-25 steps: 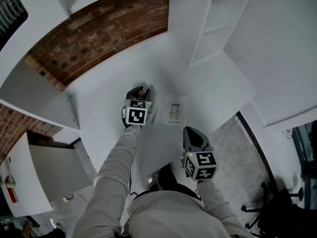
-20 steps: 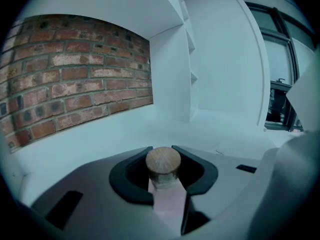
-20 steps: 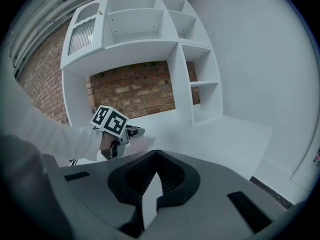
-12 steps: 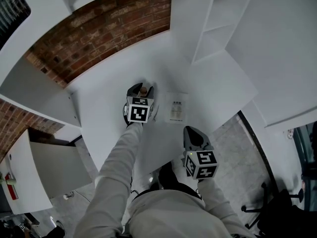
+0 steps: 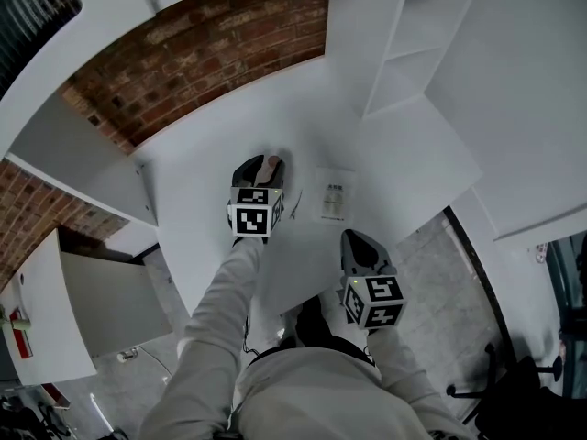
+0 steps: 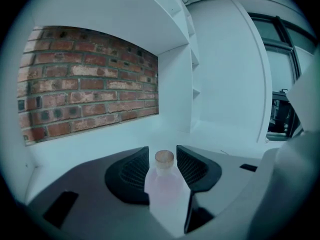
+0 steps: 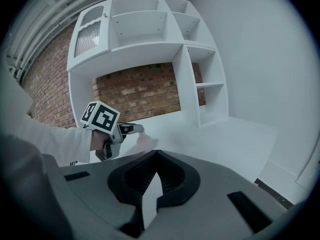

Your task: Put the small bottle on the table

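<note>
A small clear bottle with pinkish contents and a cork-coloured cap stands upright on the white table. It sits between the jaws of my left gripper, which are spread wide with a slim gap beside the neck on each side. From the head view the bottle pokes out between the left gripper's dark fingers. My right gripper hovers off the table's near edge, its jaws closed tip to tip with nothing in them. The right gripper view shows the left gripper and bottle ahead on the left.
A printed leaflet lies on the table right of the bottle. A white shelf unit stands at the back right, and a brick wall runs behind. Tiled floor and an office chair lie to the right.
The left gripper's jaws have spread apart around the bottle, which now stands free on the table. The right gripper has stayed put.
</note>
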A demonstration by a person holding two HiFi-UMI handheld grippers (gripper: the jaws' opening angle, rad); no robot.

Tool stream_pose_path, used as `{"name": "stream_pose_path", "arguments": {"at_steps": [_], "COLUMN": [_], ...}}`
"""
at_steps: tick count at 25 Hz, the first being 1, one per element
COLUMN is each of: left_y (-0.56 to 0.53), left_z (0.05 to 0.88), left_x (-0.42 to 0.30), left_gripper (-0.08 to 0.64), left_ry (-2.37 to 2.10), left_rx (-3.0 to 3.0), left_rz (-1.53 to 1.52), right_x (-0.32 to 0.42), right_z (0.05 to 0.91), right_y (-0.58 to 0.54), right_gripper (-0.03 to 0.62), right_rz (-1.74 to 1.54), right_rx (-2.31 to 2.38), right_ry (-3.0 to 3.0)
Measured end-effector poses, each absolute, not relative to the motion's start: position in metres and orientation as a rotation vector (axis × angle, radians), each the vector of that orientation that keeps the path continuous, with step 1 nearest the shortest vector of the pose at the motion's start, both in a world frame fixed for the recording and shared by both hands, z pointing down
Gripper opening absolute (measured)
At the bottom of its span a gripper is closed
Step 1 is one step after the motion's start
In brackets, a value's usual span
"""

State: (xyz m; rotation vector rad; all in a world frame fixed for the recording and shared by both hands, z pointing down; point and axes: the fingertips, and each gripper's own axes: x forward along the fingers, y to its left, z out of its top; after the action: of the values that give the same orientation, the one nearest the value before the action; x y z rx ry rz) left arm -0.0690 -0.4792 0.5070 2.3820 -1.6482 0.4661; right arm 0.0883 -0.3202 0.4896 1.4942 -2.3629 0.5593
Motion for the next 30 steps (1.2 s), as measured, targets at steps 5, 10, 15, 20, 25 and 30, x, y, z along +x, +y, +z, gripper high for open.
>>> {"name": "stream_pose_path", "arguments": {"at_steps": [5,10,15,20,25,30], "left_y": [-0.453,-0.424,-0.393,-0.361,-0.333,-0.312], "left_z": [0.492,0.491,0.496,0.504,0.505,0.500], "left_x": [-0.072,-0.079,-0.090,-0.099,-0.105,-0.114], "left_gripper": [0.161,0.123,0.093,0.071,0.057,0.046], "left_ry": [-1.649,-1.645,-1.660,-1.664,-1.647,-1.657], "left_rx": [2.441,2.446,2.405,2.361,2.313,2.291], "left_rz": [0.489,0.500,0.474,0.457,0.396,0.366], "right_x": [0.085,0.081,0.080,0.076,0.069,0.061], "right_z": [0.487,0.483,0.480,0.478,0.475,0.469], "right_y": [-0.318,-0.317,-0.314,-0.309,-0.307,-0.304], "right_gripper": [0.028,0.028,0.028,0.028,0.028,0.028], "right_rz": [0.558,0.541,0.528,0.519,0.500,0.480], "right_rx": [1.493,1.486,1.492,1.475,1.453,1.436], "right_ry": [-2.368,-2.385,-2.388,-2.400,-2.417,-2.434]}}
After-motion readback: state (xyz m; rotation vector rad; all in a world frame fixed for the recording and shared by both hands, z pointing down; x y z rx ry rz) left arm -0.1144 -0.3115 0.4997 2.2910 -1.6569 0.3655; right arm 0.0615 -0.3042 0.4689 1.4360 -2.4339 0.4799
